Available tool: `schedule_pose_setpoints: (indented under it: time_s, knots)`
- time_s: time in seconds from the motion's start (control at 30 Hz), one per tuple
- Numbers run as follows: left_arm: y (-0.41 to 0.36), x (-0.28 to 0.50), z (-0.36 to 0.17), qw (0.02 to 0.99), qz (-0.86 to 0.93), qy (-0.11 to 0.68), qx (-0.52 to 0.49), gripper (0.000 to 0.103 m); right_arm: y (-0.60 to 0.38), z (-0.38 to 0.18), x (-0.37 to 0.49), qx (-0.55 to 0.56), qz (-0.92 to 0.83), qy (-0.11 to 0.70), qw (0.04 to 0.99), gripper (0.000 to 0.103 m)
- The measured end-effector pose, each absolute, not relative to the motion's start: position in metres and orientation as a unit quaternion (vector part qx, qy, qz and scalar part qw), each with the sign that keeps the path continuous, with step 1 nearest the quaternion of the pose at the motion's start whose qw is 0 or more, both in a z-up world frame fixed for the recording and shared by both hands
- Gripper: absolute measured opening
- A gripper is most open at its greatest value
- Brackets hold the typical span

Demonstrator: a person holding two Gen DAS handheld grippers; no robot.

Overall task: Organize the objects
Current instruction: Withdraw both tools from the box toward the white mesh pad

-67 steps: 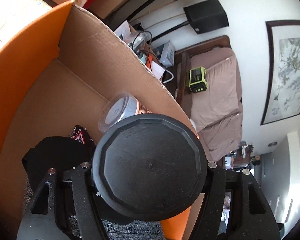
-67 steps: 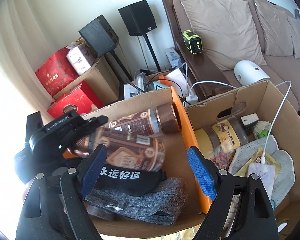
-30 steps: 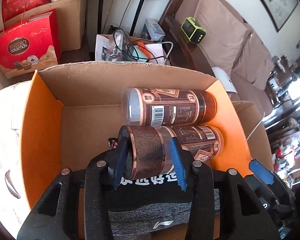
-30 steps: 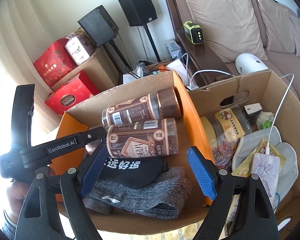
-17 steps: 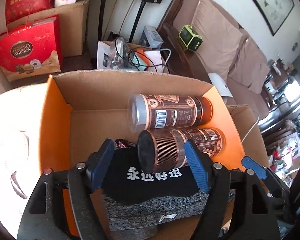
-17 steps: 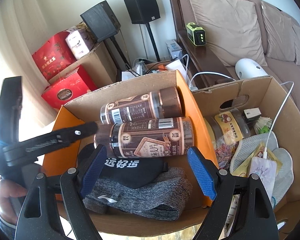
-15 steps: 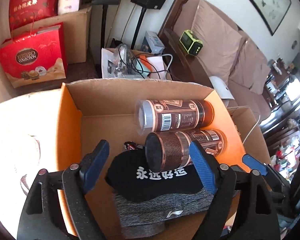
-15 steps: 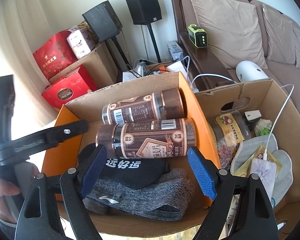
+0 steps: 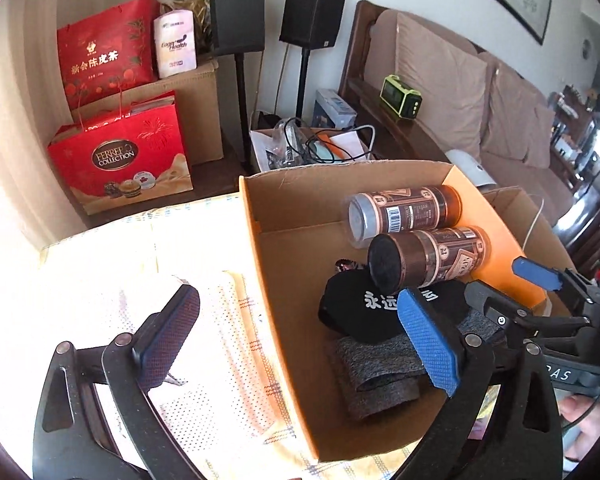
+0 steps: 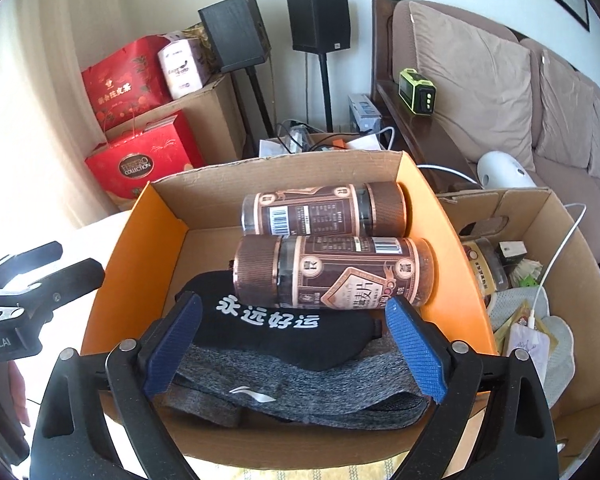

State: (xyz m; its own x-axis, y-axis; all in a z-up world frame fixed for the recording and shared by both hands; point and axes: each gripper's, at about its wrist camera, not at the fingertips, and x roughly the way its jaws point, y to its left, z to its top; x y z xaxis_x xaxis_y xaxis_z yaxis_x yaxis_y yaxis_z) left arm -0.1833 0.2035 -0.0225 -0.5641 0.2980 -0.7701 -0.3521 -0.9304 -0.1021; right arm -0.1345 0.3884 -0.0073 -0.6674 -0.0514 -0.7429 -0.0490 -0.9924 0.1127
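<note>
- Right wrist view: an orange cardboard box (image 10: 120, 272) with plain brown inner walls is the landmark here. Two brown-and-copper jars lie on their sides inside it, side by side, long axes running from the box's left wall to its right wall.
- The far jar (image 10: 324, 210) lies against the box's back wall, its ribbed copper cap pointing to the box's right wall. A white barcode patch and small unreadable print show on its label.
- The near jar (image 10: 332, 274) points the opposite way, its ribbed cap toward the box's left wall. Its label carries a barcode, a diamond-shaped panel and Chinese characters too distorted to read fully.
- In front of the near jar, inside the box, lies a black eye mask (image 10: 276, 328) printed in white with "永远好运". It rests on a folded grey knit cloth (image 10: 292, 392) bearing a small white logo.
- The right gripper (image 10: 296, 348) hovers over the box's front edge, its blue-padded fingers spread wide and holding nothing.
- Left wrist view: the left gripper (image 9: 300, 336) is spread wide and empty, straddling the box's left wall, one pad over a pale mesh cloth (image 9: 204, 360) outside the box.
- Behind the box, a red gift bag (image 9: 120, 160) reads "FERRERO COLLECTION"; a second red bag (image 9: 104, 48) above it reads "新会陈皮茶".
</note>
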Motion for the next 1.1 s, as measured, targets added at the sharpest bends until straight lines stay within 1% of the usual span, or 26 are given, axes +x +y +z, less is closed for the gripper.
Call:
schedule_pose_setpoints:
  time_s: [0.03,0.07,0.23,0.43,0.6,1.1]
  knots:
    - [0.200,-0.180,-0.021,0.181,0.886,0.033,-0.425,0.101,0.383,-0.007,-0.134,0.408,-0.911,-0.056,0.001,0.100]
    - [0.196,-0.177,-0.020,0.180,0.889,0.034,-0.420,0.102,0.379,-0.005,-0.132,0.407,-0.912,-0.050,0.001,0.102]
    - [0.178,-0.164,-0.011,0.171,0.897,0.039,-0.405,0.103,0.361,-0.001,-0.125,0.402,-0.915,-0.038,0.002,0.103]
    - [0.158,-0.154,-0.008,0.160,0.901,0.034,-0.402,0.103,0.349,0.001,-0.123,0.405,-0.914,-0.036,0.000,0.103]
    - [0.141,-0.141,-0.009,0.154,0.903,0.033,-0.401,0.103,0.332,0.003,-0.116,0.403,-0.915,-0.013,-0.004,0.103]
    - [0.075,-0.112,-0.003,0.117,0.917,0.009,-0.382,0.103,0.272,0.015,-0.093,0.376,-0.926,0.015,0.022,0.103]
